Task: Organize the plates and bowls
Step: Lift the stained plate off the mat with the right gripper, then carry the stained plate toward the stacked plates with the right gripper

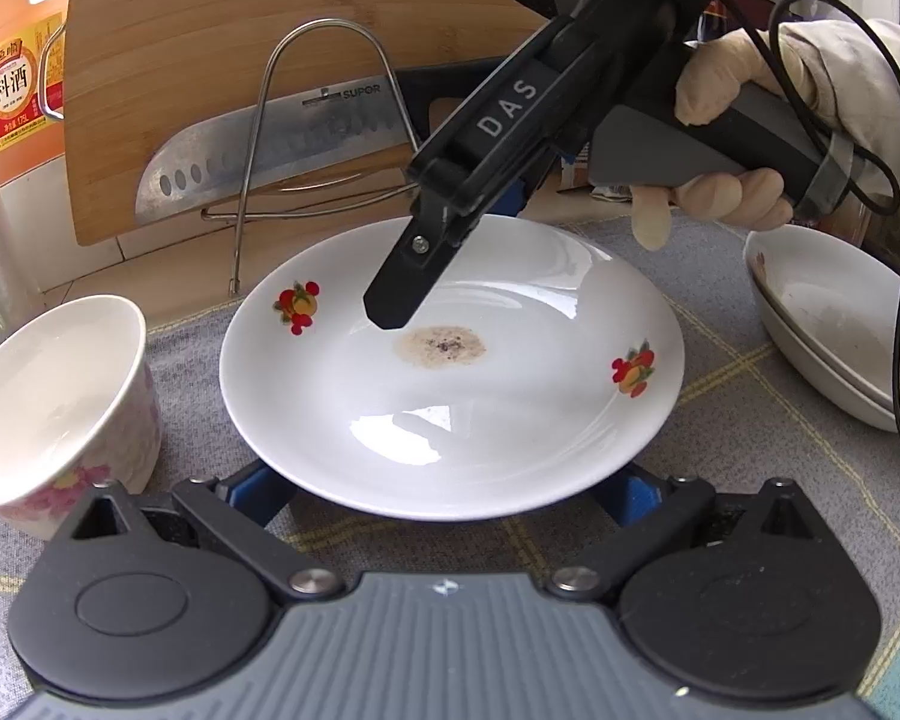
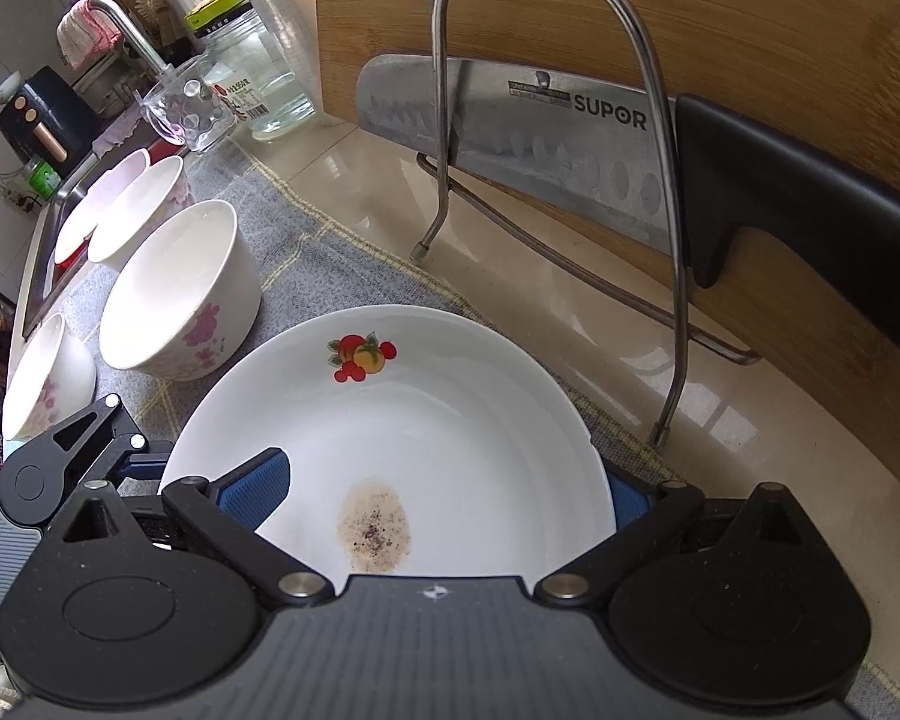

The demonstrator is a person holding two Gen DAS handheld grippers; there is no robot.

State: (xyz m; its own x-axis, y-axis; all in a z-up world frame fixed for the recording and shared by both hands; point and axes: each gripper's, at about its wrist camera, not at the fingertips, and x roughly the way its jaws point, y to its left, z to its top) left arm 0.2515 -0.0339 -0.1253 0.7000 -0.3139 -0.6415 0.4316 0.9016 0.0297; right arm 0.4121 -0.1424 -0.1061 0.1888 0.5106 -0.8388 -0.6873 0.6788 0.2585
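Observation:
A white plate [image 1: 450, 396] with fruit prints and a brown stain at its centre lies on a grey checked cloth [image 1: 750, 480]. My left gripper [image 1: 444, 492] stands open at the plate's near rim, and that rim hides its blue fingertips. My right gripper [image 1: 444, 264], held by a gloved hand [image 1: 726, 192], reaches in from the upper right. It is open and straddles the far rim. In the right wrist view the right gripper [image 2: 441, 489] has one blue pad [image 2: 258, 480] over the plate [image 2: 450, 420] and the other behind the rim. A floral bowl [image 1: 54, 396] stands at the left.
A bamboo cutting board [image 1: 222, 48] and a cleaver [image 2: 510, 126] lean in a wire rack [image 2: 660, 180] just behind the plate. Stacked shallow dishes [image 1: 834, 330] sit on the right. Several floral bowls [image 2: 180, 294] line the cloth toward the sink [image 2: 60, 216]. A cooking wine bottle [image 1: 12, 78] stands far left.

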